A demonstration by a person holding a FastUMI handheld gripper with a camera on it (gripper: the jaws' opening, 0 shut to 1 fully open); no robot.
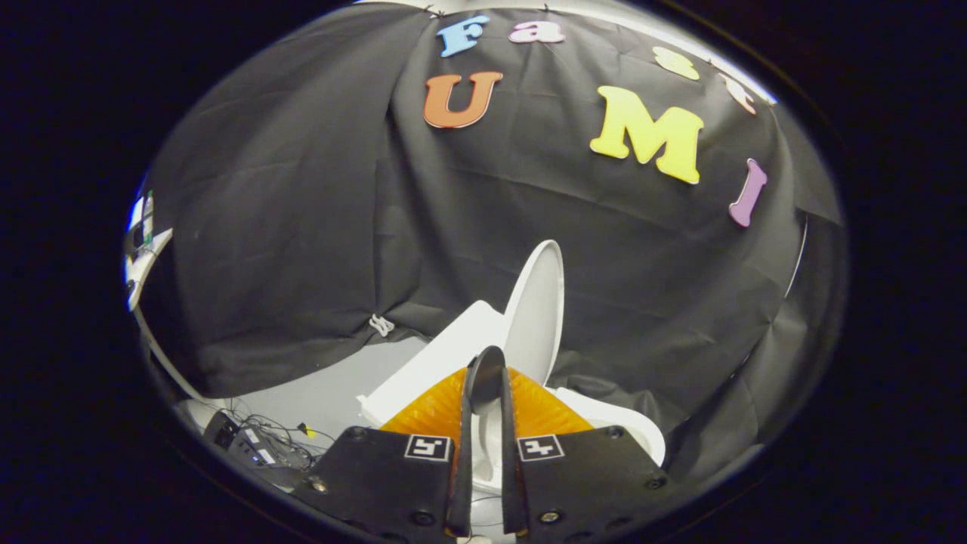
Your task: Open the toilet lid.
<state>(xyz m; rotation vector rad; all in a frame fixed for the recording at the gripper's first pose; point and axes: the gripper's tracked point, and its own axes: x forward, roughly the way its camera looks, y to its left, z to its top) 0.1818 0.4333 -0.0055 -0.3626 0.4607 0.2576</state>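
Observation:
A white toilet stands just ahead of my fingers. Its lid (538,302) is raised, standing nearly upright and leaning back beside the white tank (442,355). The bowl rim (616,423) curves out to the right behind the gripper body, and part of the bowl shows through the narrow slit between the fingers. My gripper (489,368) is shut, its tips meeting with nothing held between them. The tips sit in front of the lid's lower edge; whether they touch it I cannot tell.
A tangle of cables and a small dark box (249,446) lie on the grey floor (325,389) to the left of the toilet. Black cloth hangs behind and to the right of the toilet, with a white clip (381,325) at its hem.

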